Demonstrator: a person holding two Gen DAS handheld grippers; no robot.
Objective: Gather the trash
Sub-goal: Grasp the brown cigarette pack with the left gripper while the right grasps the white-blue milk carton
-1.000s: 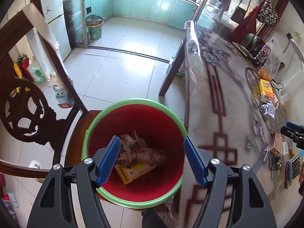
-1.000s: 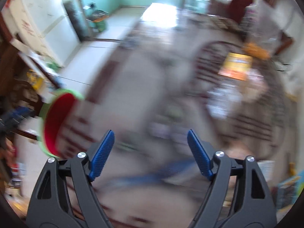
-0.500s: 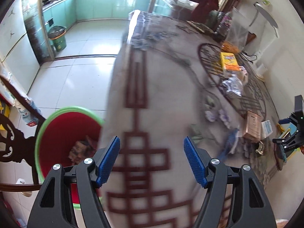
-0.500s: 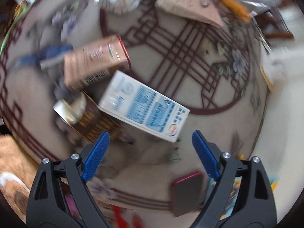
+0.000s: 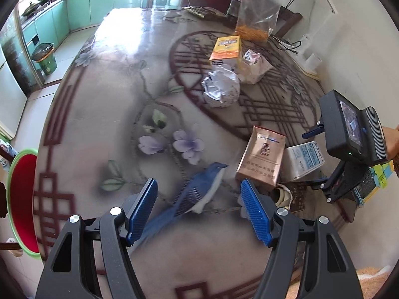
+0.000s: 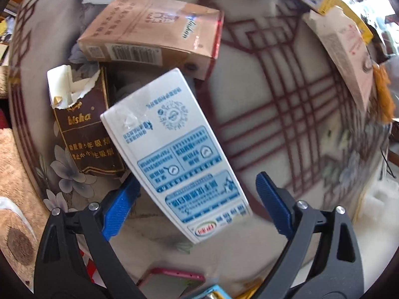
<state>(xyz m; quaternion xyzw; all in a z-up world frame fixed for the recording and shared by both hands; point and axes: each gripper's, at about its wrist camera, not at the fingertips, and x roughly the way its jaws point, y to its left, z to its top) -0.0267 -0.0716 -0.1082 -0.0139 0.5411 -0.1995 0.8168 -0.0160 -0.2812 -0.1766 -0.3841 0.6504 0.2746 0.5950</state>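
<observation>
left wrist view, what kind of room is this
Most likely a home dining area open to a kitchen: teal kitchen cabinets behind, a dining table with a printed cover strewn with empty packets, and a red waste bin beside it.

Bare table [image 5: 104,129] lies open ahead, while pink carton [image 5: 261,159] and crumpled foil [image 5: 220,88] crowd the right.

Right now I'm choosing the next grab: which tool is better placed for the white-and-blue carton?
Right. The right tool hangs straight over the white-and-blue carton, open, jaws just widened, straddling it. The left tool hangs open over bare table.
</observation>
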